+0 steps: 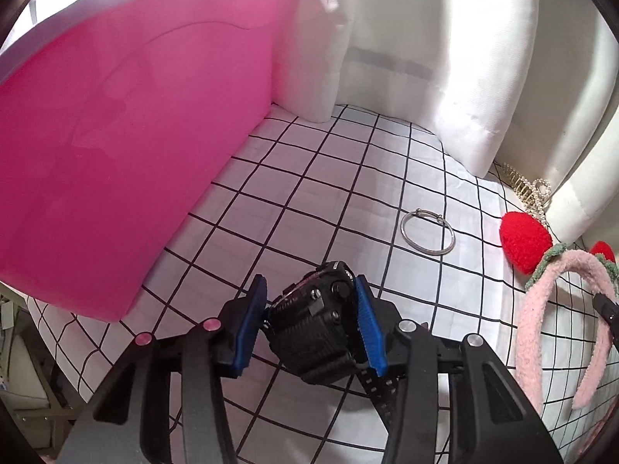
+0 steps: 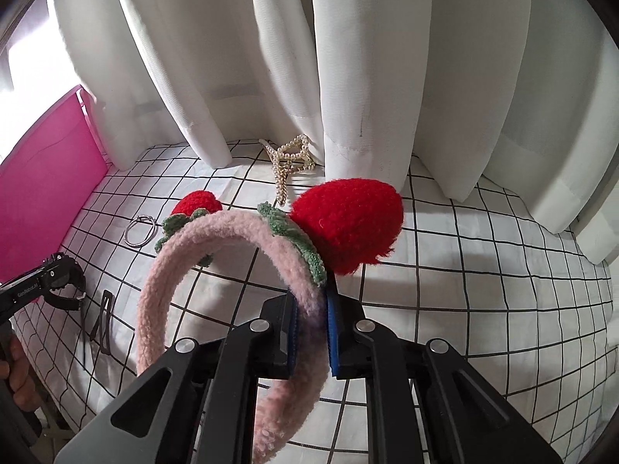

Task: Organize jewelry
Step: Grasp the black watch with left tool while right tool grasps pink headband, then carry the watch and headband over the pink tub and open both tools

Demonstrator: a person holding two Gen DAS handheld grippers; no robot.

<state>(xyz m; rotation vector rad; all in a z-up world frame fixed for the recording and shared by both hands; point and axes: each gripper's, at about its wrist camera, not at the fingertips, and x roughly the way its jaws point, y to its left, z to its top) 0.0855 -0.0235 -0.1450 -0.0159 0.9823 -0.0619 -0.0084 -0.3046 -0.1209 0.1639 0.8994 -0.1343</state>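
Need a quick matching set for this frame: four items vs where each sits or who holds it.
Items:
1. black watch
2. pink headband
3. silver bangle
4. pearl hair claw

States:
A. lying loose on the grid cloth
B. at the foot of the white curtain
C. clamped in the left tool
D. clamped in the right tool

Pairs: 1-C, 2-D, 3-A, 4-B

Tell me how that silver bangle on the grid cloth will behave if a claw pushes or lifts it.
The silver bangle looks like a thin rigid metal hoop, so it should keep its shape. Lying flat on the checked cloth, it will probably slide rather than roll. Its smooth, narrow rim may slip between claw pads, and tipped on edge it could roll.
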